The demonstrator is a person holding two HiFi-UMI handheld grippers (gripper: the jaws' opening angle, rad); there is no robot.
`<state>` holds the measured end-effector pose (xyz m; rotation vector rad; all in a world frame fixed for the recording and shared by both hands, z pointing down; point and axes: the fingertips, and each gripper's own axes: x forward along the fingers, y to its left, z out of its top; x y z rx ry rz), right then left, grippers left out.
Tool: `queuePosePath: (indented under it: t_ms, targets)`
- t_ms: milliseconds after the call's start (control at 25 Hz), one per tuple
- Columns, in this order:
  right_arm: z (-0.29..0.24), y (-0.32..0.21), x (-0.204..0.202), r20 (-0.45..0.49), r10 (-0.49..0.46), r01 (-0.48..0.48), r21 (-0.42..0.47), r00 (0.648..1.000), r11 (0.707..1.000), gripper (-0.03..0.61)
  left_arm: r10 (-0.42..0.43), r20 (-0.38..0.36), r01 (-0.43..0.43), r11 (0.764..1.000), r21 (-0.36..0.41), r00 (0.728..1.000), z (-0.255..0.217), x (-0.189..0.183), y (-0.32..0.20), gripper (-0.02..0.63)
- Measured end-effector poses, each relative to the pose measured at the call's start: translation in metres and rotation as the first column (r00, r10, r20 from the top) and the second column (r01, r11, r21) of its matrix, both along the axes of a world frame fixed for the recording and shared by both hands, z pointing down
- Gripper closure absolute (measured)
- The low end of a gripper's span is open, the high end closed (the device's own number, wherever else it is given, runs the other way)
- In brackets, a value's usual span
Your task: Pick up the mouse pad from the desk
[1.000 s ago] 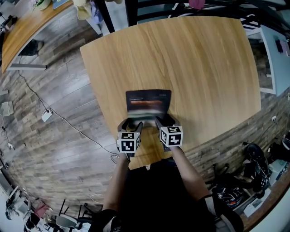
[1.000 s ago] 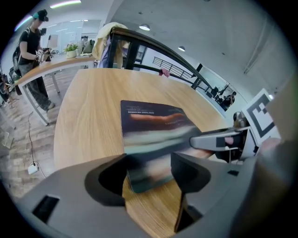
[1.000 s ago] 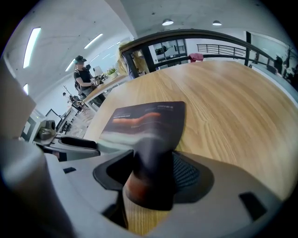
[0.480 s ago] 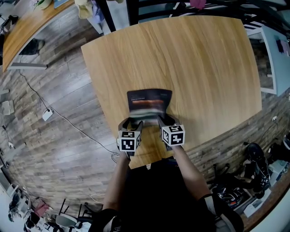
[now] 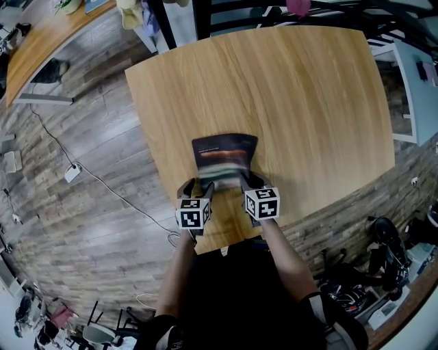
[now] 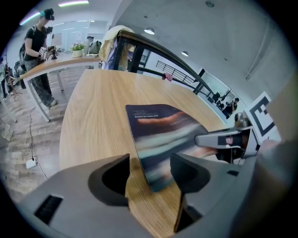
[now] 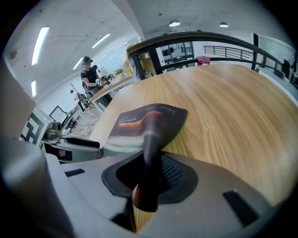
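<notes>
The dark printed mouse pad (image 5: 224, 154) lies on the wooden desk (image 5: 301, 89), close to its near edge. Both grippers sit at the pad's near edge. My right gripper (image 5: 245, 182) has the near right corner of the mouse pad (image 7: 148, 122) curled up on edge between its jaws, which are closing and pinch it. My left gripper (image 5: 199, 185) stands open. In the left gripper view the near left corner of the mouse pad (image 6: 160, 139) lies flat between the jaws of the left gripper (image 6: 149, 174), close to the right one.
A black railing and chair frame (image 5: 198, 17) stand past the desk's far edge. Another wooden desk (image 5: 34, 48) is at the upper left, and a person (image 6: 39, 56) stands by it. Cables (image 5: 89, 174) run over the floor on the left. Clutter (image 5: 383, 260) sits at the lower right.
The right gripper's jaws have narrowed onto the pad's near right corner, and the pad's near edge has bunched slightly. Both hands stayed where they were.
</notes>
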<state>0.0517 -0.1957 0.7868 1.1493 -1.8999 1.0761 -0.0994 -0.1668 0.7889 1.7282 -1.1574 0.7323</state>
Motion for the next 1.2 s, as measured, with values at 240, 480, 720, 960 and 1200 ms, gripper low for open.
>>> queuePosePath:
  t_ms: [240, 480, 720, 960, 1200]
  targets:
    - [-0.008, 0.001, -0.003, 0.009, -0.004, 0.004, 0.019, 1.000, 1.000, 0.505, -0.019, -0.001, 0.019, 0.999, 0.042, 1.000, -0.012, -0.003, -0.003, 0.364]
    - [-0.018, 0.003, -0.006, 0.013, -0.006, 0.005, 0.039, 1.000, 0.999, 0.511, -0.113, 0.002, 0.112, 0.988, 0.107, 0.994, -0.028, -0.018, -0.006, 0.559]
    - [-0.031, 0.006, -0.013, 0.018, -0.005, 0.004, 0.068, 1.000, 0.998, 0.520, -0.150, -0.016, 0.151, 0.973, 0.176, 0.989, -0.052, -0.028, -0.008, 0.589]
    - [-0.050, 0.012, -0.023, 0.021, -0.005, 0.003, 0.106, 1.000, 0.994, 0.523, -0.155, -0.038, 0.159, 0.960, 0.230, 0.987, -0.080, -0.036, -0.002, 0.591]
    - [-0.075, 0.022, -0.033, 0.019, -0.011, 0.008, 0.157, 1.000, 0.988, 0.525, -0.149, -0.057, 0.159, 0.947, 0.281, 0.987, -0.115, -0.046, 0.015, 0.591]
